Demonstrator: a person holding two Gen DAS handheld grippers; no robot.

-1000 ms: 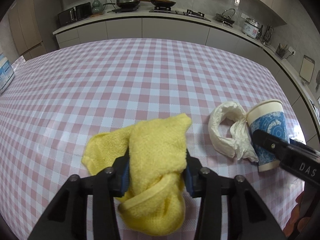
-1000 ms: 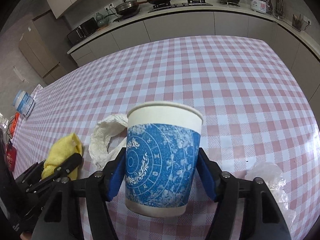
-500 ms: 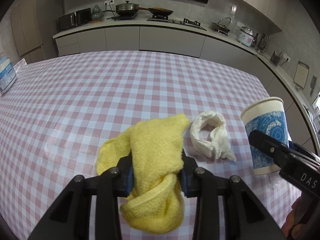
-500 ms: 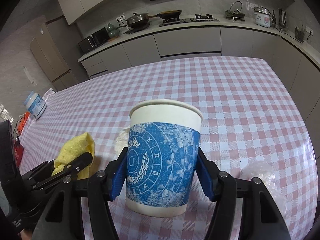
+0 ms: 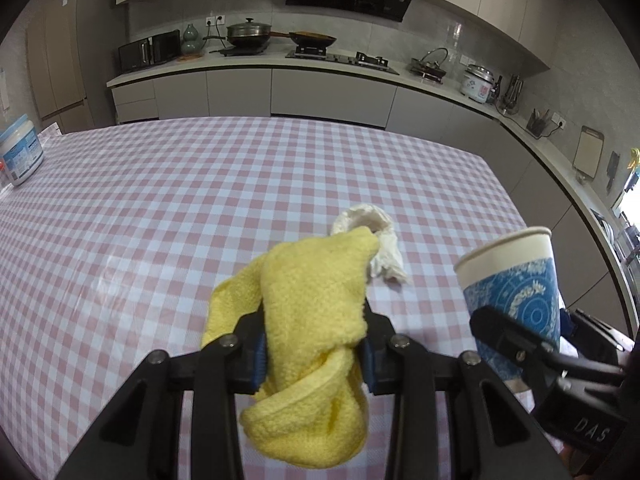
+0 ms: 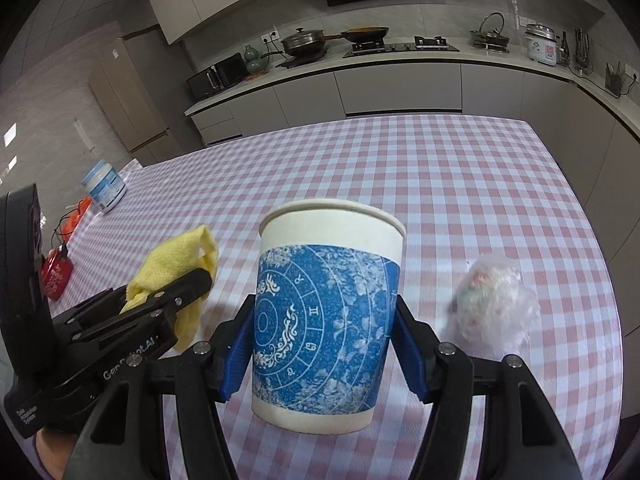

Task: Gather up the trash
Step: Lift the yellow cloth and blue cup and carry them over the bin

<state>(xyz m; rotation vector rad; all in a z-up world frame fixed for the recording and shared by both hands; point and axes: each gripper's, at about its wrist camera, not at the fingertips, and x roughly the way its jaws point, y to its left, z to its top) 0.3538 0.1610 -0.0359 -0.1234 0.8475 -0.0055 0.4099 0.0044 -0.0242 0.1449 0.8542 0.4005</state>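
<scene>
Yellow cloth (image 5: 316, 300), blue-patterned white paper cup (image 6: 326, 312), pink-white checked tablecloth (image 5: 160, 208)

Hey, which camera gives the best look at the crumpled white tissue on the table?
The left wrist view. The crumpled white tissue lies in plain sight on the checked tablecloth, partly hidden behind the yellow cloth. In the right wrist view I cannot find it; the paper cup probably blocks it.
</scene>
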